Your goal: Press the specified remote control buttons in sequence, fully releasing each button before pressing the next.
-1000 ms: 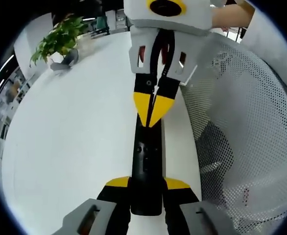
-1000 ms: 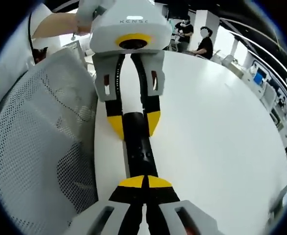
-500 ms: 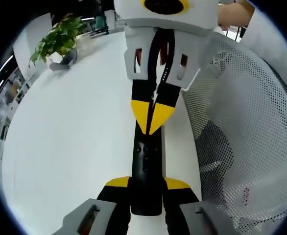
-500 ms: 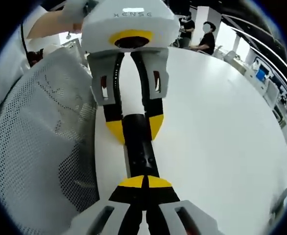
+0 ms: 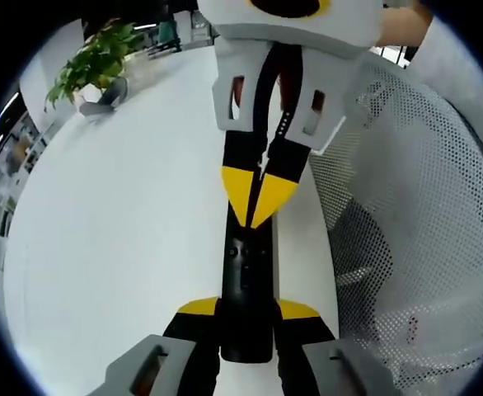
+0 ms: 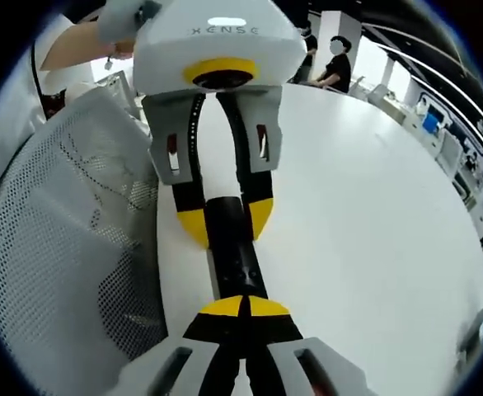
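Remote control [image 5: 246, 289] between both hand-held grippers.

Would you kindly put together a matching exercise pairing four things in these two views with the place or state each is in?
Things:
1. remote control
2. right tongs
3. potted plant
4. mesh chair back

Places or states:
A. far across the white table
B. beside the table edge
C. shut, tips meeting over the remote's buttons
D. clamped at one end between the left tongs' yellow tips

Pairs: 1-D, 2-C, 3-A, 4-B
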`<state>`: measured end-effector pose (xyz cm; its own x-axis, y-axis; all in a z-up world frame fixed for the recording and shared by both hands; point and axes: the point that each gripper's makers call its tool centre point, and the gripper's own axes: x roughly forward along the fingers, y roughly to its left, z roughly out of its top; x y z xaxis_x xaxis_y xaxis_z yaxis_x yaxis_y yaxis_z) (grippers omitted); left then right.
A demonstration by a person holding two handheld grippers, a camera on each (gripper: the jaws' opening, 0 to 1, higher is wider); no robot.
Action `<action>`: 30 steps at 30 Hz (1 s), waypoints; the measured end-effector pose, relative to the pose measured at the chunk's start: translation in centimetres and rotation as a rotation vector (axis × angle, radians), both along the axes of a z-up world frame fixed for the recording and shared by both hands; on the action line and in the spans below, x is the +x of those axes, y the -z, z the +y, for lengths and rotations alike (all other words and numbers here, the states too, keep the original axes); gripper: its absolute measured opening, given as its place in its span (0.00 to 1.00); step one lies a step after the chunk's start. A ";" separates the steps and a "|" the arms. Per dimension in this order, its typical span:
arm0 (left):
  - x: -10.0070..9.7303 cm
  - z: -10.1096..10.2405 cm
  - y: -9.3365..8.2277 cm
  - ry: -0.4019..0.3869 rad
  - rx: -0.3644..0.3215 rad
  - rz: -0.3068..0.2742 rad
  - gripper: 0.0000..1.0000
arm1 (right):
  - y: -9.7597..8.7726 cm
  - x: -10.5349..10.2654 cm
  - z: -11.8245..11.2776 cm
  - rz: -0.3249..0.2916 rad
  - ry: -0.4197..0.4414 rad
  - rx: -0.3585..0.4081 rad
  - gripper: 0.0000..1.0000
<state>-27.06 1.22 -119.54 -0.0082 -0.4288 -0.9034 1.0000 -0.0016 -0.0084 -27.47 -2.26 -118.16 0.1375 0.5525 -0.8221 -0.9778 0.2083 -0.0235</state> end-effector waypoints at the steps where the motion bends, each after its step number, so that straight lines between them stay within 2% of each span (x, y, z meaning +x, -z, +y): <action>1: 0.0 0.0 0.0 0.000 0.001 0.001 0.24 | -0.1 0.0 0.2 -0.001 0.002 0.010 0.00; 4: 0.0 0.2 0.0 0.001 -0.004 0.001 0.24 | 0.0 0.2 0.4 -0.013 -0.005 -0.001 0.00; 6: 0.0 0.2 0.0 -0.003 -0.015 0.001 0.24 | 0.3 0.2 0.5 0.000 -0.010 -0.010 0.00; 15: 0.0 0.2 0.0 0.004 -0.017 0.003 0.24 | 0.3 0.3 0.5 -0.037 -0.030 -0.046 0.00; 18: 0.1 0.2 0.0 0.003 -0.028 0.005 0.24 | 0.3 0.4 0.5 -0.036 0.003 -0.032 0.00; 21: 0.1 0.2 0.0 -0.005 -0.038 0.008 0.24 | 0.2 0.6 0.5 -0.009 0.074 0.013 0.00; 24: 0.1 0.2 0.0 -0.009 -0.034 0.012 0.24 | 0.2 0.5 0.4 -0.019 0.093 0.032 0.00; 28: 0.1 0.2 0.0 -0.014 -0.029 0.010 0.24 | 0.0 0.2 0.5 -0.043 0.078 0.017 0.00; 30: 0.1 0.2 0.0 -0.021 -0.032 0.009 0.24 | -0.1 -0.3 0.9 -0.006 0.070 0.037 0.00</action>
<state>-26.98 1.37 -119.52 -0.0071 -0.4575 -0.8892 0.9997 0.0186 -0.0175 -27.78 -1.33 -118.09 0.1820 0.5714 -0.8002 -0.9606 0.2773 -0.0204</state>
